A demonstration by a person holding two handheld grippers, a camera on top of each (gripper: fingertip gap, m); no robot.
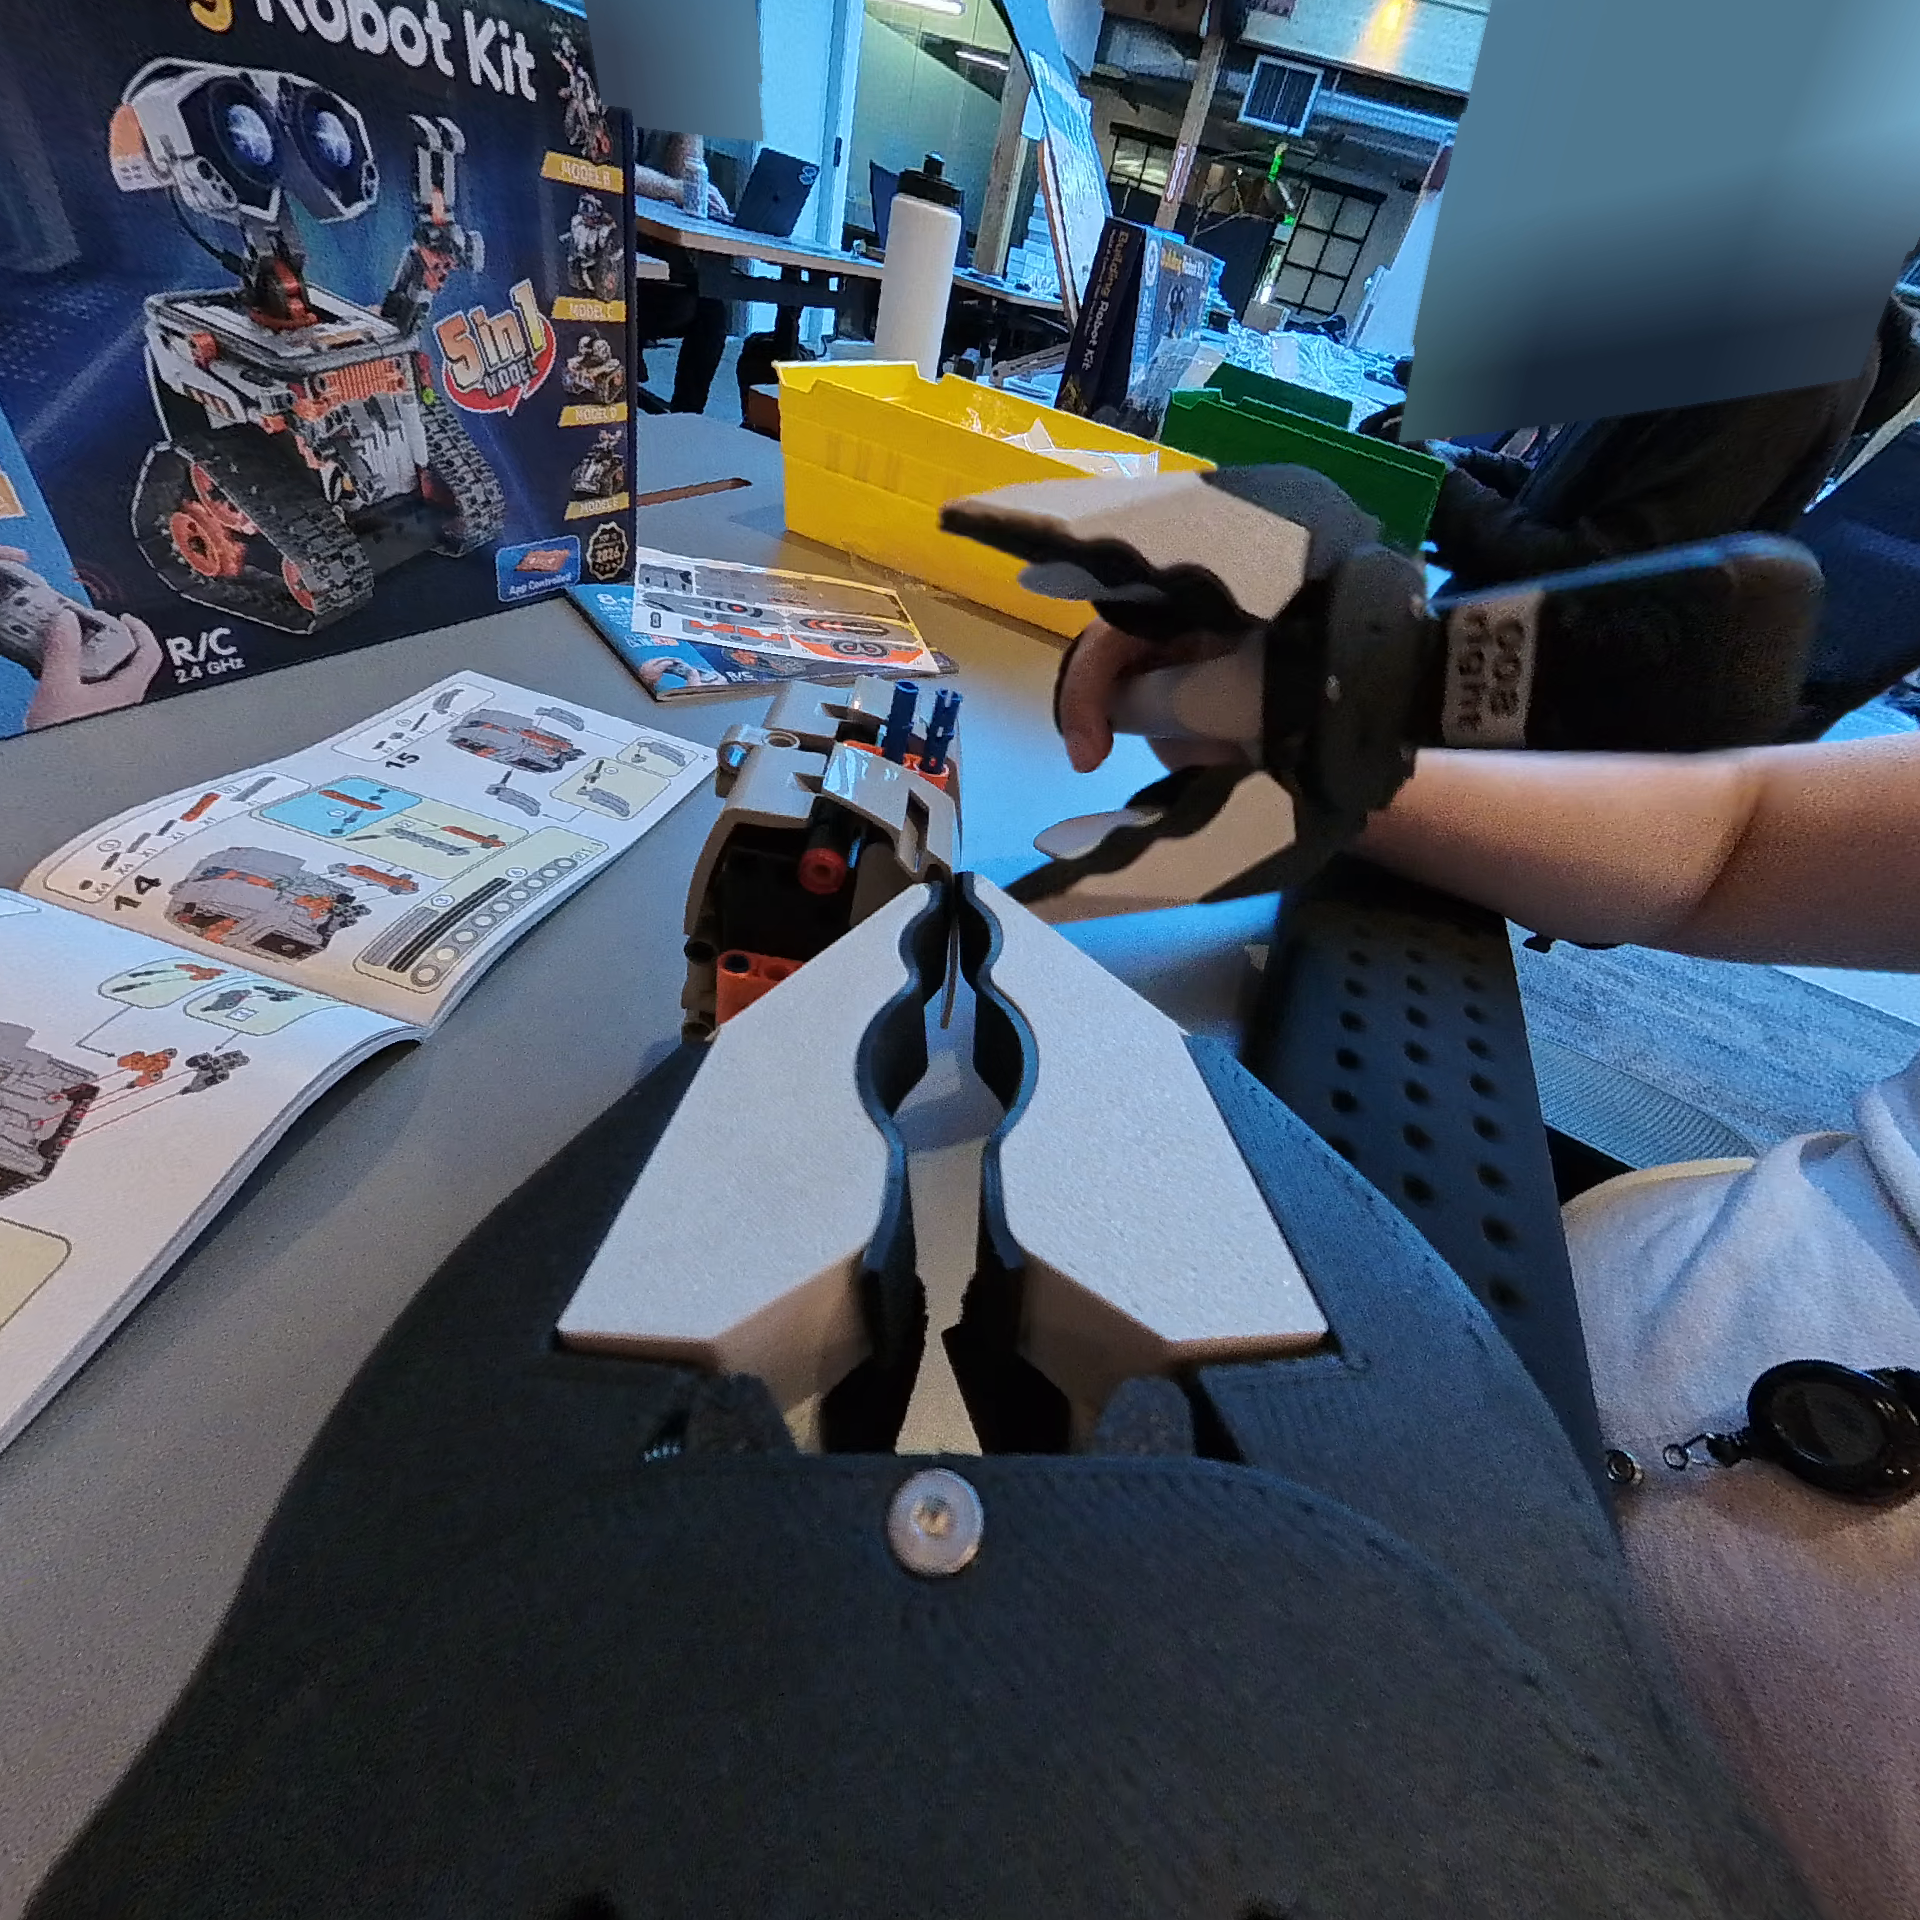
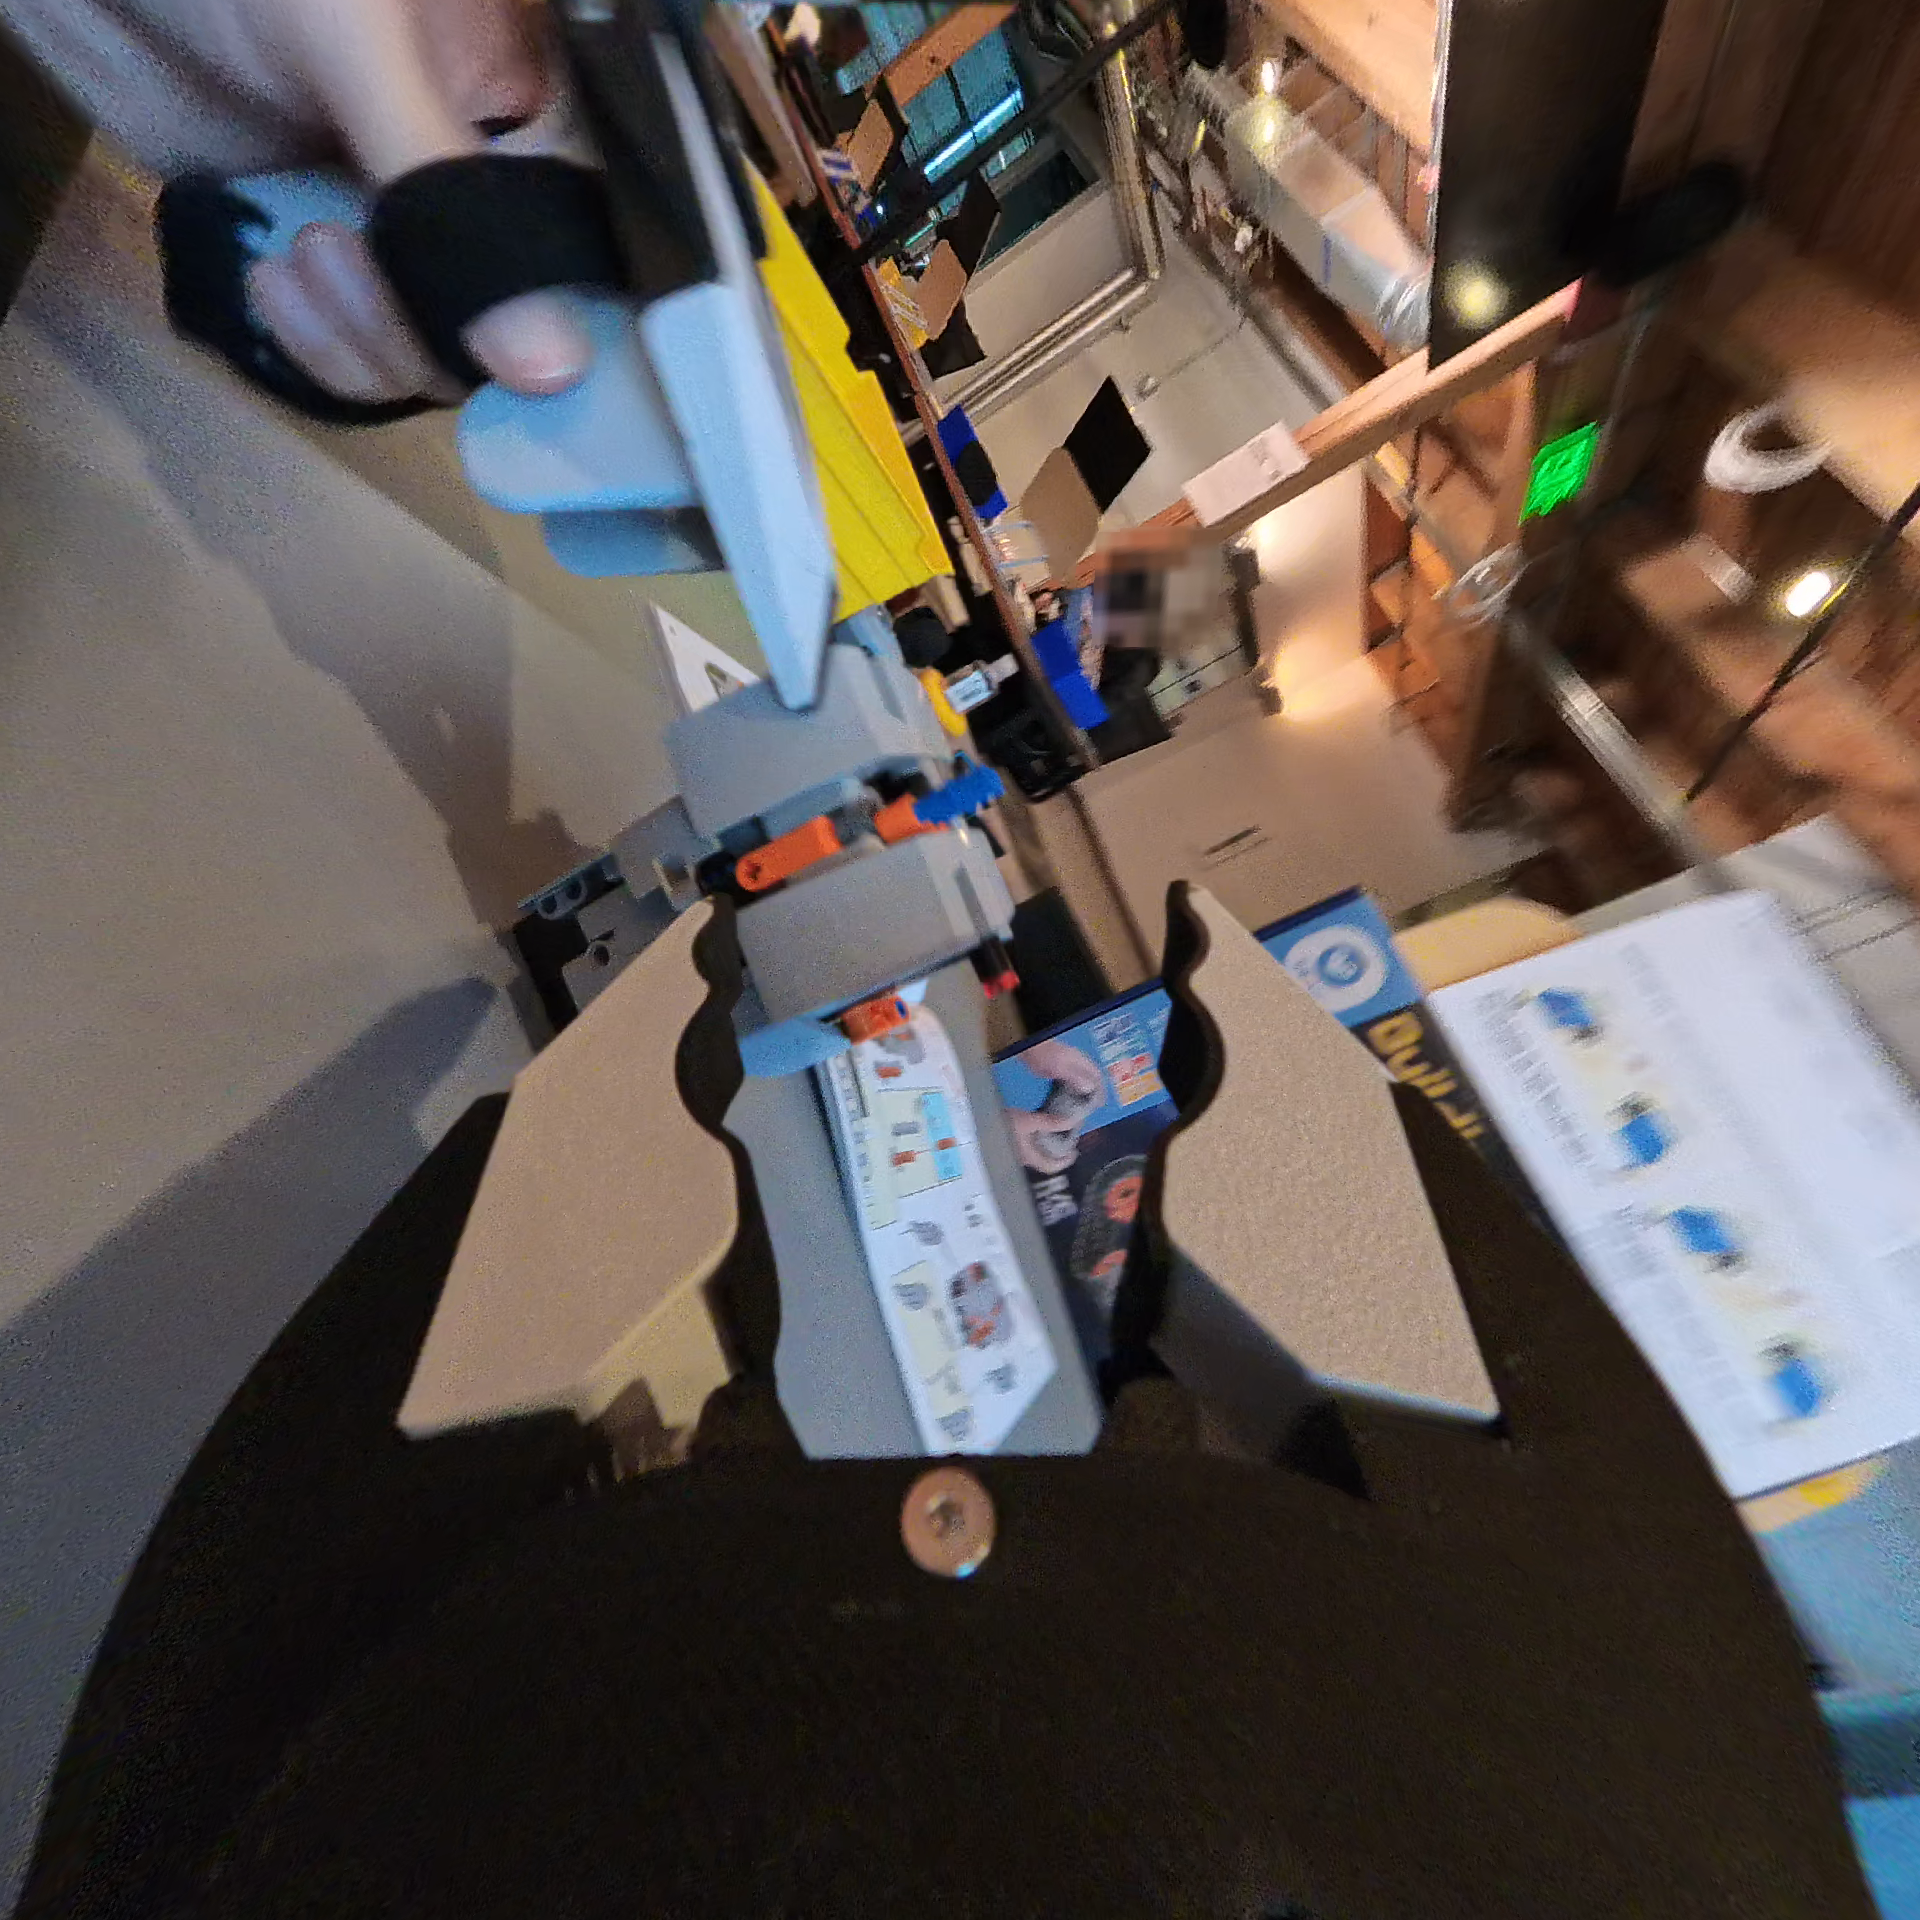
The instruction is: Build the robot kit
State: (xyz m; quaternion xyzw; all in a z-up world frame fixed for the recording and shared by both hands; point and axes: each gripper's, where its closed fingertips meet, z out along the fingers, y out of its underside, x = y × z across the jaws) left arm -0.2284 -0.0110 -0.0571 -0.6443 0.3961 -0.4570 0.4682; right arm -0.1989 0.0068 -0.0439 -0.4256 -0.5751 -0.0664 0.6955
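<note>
Beside the open instruction booklet (image 1: 343, 873) on the grey bench (image 1: 312, 1195), your left tool (image 1: 951, 899) has its fingers pressed together at the tips on the near edge of the grey brick model (image 1: 821, 821), which carries orange and blue pins. Only the left wrist view shows your right tool (image 1: 1049, 686) from outside, fingers spread wide, to the right of the model and not touching it. The right wrist view, tilted and blurred, shows that tool (image 2: 940, 914) spread, with the model (image 2: 862, 883) just beyond its tips. Behind the booklet stand a printed kit box (image 1: 312, 343), a sticker sheet (image 1: 779, 618) and a yellow bin (image 1: 914, 468); their writing goes unquoted.
</note>
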